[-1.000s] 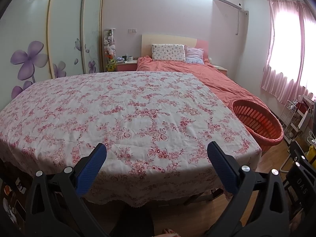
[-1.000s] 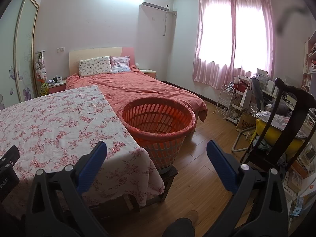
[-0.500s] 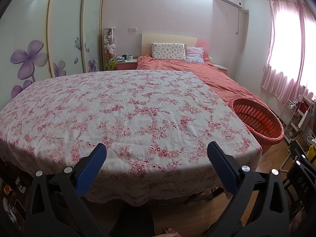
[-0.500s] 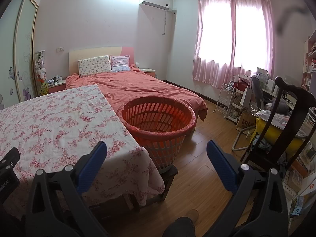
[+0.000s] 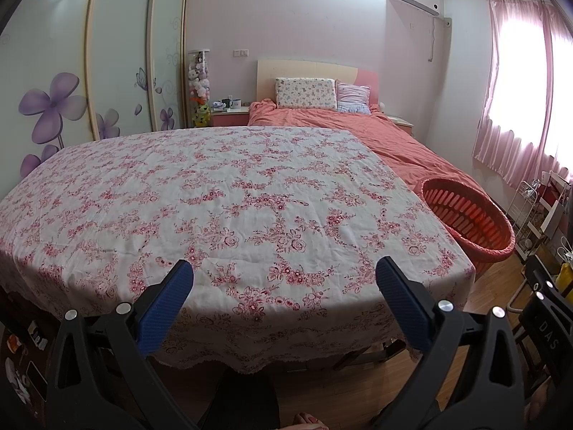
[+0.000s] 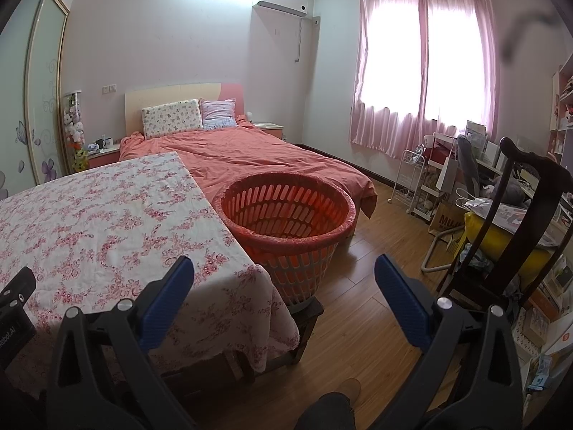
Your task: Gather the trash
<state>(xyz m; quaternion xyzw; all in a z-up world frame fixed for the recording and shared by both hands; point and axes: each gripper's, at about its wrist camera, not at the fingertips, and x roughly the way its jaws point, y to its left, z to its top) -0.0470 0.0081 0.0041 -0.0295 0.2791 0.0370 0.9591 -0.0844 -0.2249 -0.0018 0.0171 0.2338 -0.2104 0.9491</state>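
A round orange slatted basket (image 6: 286,211) stands on a low stool at the right end of the table; it also shows in the left wrist view (image 5: 469,220). The table (image 5: 215,193) wears a white cloth with a pink flower print, and no trash shows on it. My left gripper (image 5: 283,279) is open and empty, held over the table's near edge. My right gripper (image 6: 284,277) is open and empty, held in front of the basket, near the table's right corner (image 6: 250,276).
A bed with an orange cover (image 6: 258,157) lies behind the table and basket. A dark wooden chair (image 6: 515,222) and a cluttered desk (image 6: 494,193) stand at the right. A white wire rack (image 6: 412,179) stands under the pink curtains. Wood floor (image 6: 361,308) lies beside the basket.
Both views have crept slightly forward and down toward the table and basket. Both grippers stay open and empty.
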